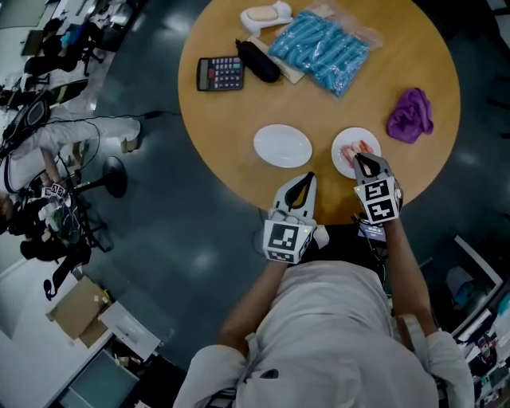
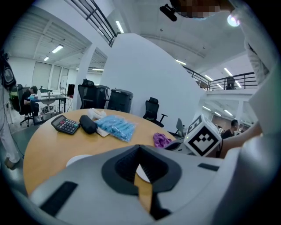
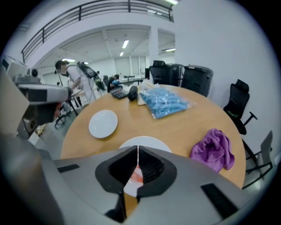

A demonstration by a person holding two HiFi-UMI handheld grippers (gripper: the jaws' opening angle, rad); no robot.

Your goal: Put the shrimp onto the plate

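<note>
Pink shrimp [image 1: 355, 149] lie on a white plate [image 1: 370, 136] near the table's front right edge. My right gripper [image 1: 358, 158] hovers over that plate's near side, its jaws shut tip to tip. In the right gripper view the gripper [image 3: 137, 148] is shut, with the shrimp [image 3: 135, 176] showing on the plate [image 3: 149, 141] in the hollow behind the tips, not pinched. An empty white plate [image 1: 283, 146] lies to the left. My left gripper [image 1: 308, 178] is shut and empty at the table edge between the two plates; the same gripper [image 2: 139, 147] shows shut in the left gripper view.
At the back of the round wooden table [image 1: 430, 48] lie a calculator [image 1: 220, 73], a black pouch [image 1: 259, 60], a bag of blue items [image 1: 320, 49] and a white object [image 1: 267, 14]. A purple cloth [image 1: 411, 116] lies right of the shrimp plate. Office chairs and desks surround the table.
</note>
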